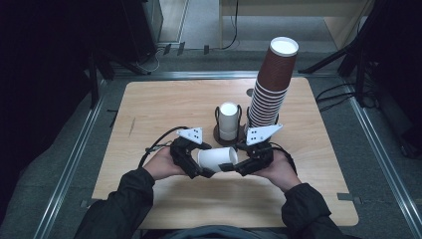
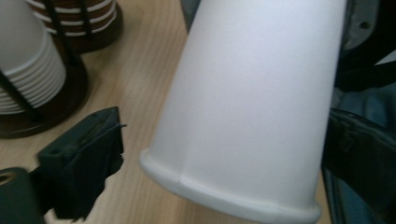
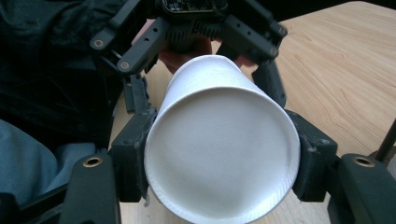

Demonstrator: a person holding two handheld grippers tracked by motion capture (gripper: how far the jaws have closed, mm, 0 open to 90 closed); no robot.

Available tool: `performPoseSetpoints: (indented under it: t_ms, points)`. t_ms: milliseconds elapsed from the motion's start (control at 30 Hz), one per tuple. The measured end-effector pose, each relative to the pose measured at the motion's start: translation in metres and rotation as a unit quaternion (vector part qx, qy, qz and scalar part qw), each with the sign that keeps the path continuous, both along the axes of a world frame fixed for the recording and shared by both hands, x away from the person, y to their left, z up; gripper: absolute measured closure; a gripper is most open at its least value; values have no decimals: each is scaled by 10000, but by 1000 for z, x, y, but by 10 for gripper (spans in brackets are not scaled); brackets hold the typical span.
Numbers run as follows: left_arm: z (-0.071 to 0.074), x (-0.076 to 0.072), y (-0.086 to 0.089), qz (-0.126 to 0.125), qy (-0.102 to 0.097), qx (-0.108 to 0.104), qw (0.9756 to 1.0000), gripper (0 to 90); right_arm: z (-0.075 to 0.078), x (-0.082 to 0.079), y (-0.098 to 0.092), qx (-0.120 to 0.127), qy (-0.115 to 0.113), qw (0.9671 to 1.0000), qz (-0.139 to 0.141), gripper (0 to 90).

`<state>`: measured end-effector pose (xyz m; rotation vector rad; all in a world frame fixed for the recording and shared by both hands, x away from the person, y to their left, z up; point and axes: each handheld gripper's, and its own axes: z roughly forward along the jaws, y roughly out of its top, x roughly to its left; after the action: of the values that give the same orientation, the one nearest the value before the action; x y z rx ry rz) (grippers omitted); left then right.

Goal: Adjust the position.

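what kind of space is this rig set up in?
Probably a lab or data-collection booth, not a café. A light wooden table sits framed by metal floor rails, cables trail across grey carpet, and the surroundings are dark. The tall stack of brown paper cups looks like a staged prop.

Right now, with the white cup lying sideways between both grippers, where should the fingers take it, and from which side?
Probably across its side wall near the base. The white cup lies on its side, base toward the right gripper, whose fingers flank that end. The left gripper meets the rim end, where the wall looks likelier to flex. Come along the cup's axis, one finger on each side.
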<state>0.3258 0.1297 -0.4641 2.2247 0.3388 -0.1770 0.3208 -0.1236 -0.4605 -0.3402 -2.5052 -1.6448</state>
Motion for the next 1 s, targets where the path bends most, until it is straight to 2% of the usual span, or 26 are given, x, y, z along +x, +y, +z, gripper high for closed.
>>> performPoseSetpoints:
  t_ms: [167,233,400,467,667,800,867,1000]
  points:
    - [0,-1,0,1,-69,-39,10000,81,1,0,0,89,42,10000,10,351]
    - [-1,-1,1,-4,-78,-97,9999,140,1,0,0,131,60,9999,17,351]
    - [-1,-3,1,-36,-91,-65,9999,166,1,0,0,163,104,9998,2,351]
    - [1,-4,1,-66,-147,-87,9998,227,1,1,0,157,113,9998,-2,353]
    - [2,-4,3,-63,-181,-133,9997,248,1,2,-2,232,179,9996,-4,354]
    - [4,-5,3,-70,-201,-122,9997,253,2,1,-2,266,133,9996,1,339]
    - [5,-5,4,-61,-177,-92,9998,254,2,1,-1,249,209,9995,-20,275]
    - [9,-4,10,45,-234,31,9997,255,0,1,0,12,166,9998,-70,239]
